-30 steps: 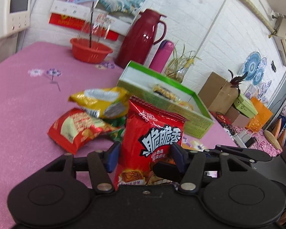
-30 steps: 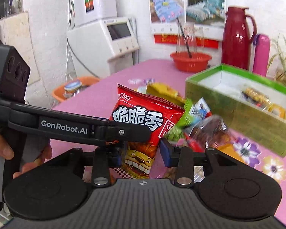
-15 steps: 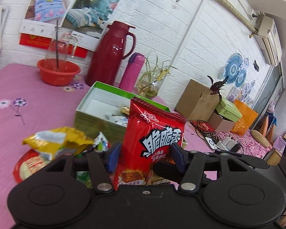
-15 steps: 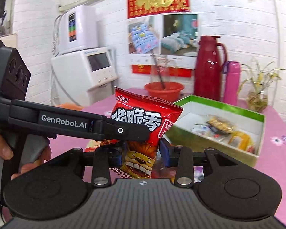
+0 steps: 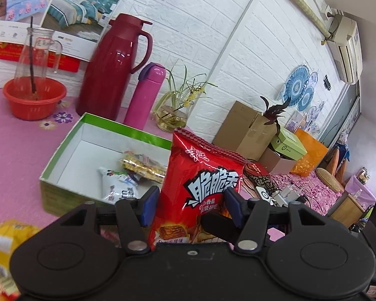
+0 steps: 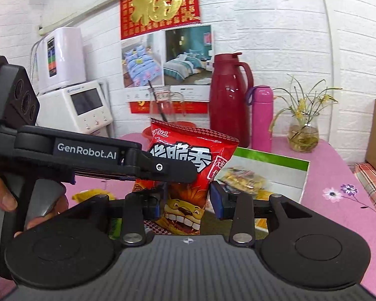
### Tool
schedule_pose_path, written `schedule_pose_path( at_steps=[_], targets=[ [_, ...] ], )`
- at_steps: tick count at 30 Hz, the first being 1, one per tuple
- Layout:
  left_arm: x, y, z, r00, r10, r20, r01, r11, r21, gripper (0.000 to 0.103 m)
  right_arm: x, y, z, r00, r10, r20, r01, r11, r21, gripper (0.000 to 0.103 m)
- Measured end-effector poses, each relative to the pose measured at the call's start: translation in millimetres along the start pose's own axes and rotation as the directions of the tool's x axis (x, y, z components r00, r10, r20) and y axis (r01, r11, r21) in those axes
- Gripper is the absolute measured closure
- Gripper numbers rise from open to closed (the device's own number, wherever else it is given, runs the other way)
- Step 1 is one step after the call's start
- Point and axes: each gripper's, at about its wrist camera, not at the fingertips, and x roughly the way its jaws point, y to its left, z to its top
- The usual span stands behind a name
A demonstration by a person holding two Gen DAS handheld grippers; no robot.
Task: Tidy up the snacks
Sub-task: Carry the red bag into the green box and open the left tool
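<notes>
Left wrist: fingers [image 5: 148,207] pinch a red snack bag [image 5: 200,183] upright.

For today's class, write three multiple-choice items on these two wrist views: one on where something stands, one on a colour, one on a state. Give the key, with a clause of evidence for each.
1. Where does the pink bottle stand?
A. inside the green box
B. between the dark red jug and the plant vase
C. in the orange basin

2. What colour is the rim of the open box?
A. green
B. blue
C. black

3. What state is the left gripper in?
A. open and empty
B. shut on a yellow bag
C. shut on a red snack bag

Key:
1 B, the bottle stands on the table with the jug on one side and the vase on the other.
2 A, a bright green edge runs round the white inside.
3 C, its blue pads press both sides of the upright red bag.
</notes>
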Motion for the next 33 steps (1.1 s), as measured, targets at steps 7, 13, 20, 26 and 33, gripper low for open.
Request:
schedule_pose_path(
  at_steps=[7, 13, 20, 26, 33],
  targets=[
    [40.8, 18.0, 21.0, 0.999, -0.035, -0.029, 0.035, 0.999, -0.027, 0.047, 32.0, -25.0, 7.5, 1.0, -0.02, -0.011, 0.02, 1.0, 0.007, 0.038],
    [76.6, 40.9, 34.5, 0.997, -0.053, -0.055, 0.049, 0.996, -0.073, 0.047, 63.4, -43.6, 9.4, 0.999, -0.029, -0.025, 0.03, 0.999, 0.031, 0.038],
    [99.7, 61.4, 36.0, 0.995, -0.026, -0.095, 0.014, 0.992, -0.126, 0.038, 92.0, -48.9, 3.4, 0.997, -0.044, -0.061, 0.045, 0.999, 0.007, 0.034],
    [88.0, 62.0, 32.9, 0.995, 0.073, -0.066, -0.079, 0.992, -0.097, 0.0, 89.6, -36.0, -4.5, 0.986, -0.159, -0.054, 0.153, 0.983, -0.099, 0.01],
    [58.7, 52.9, 37.3, 0.994, 0.105, -0.043, -0.109, 0.986, -0.122, 0.0, 65.4, -15.8, 3.3, 0.995, -0.1, -0.025, 0.097, 0.989, -0.113, 0.01]
  ],
)
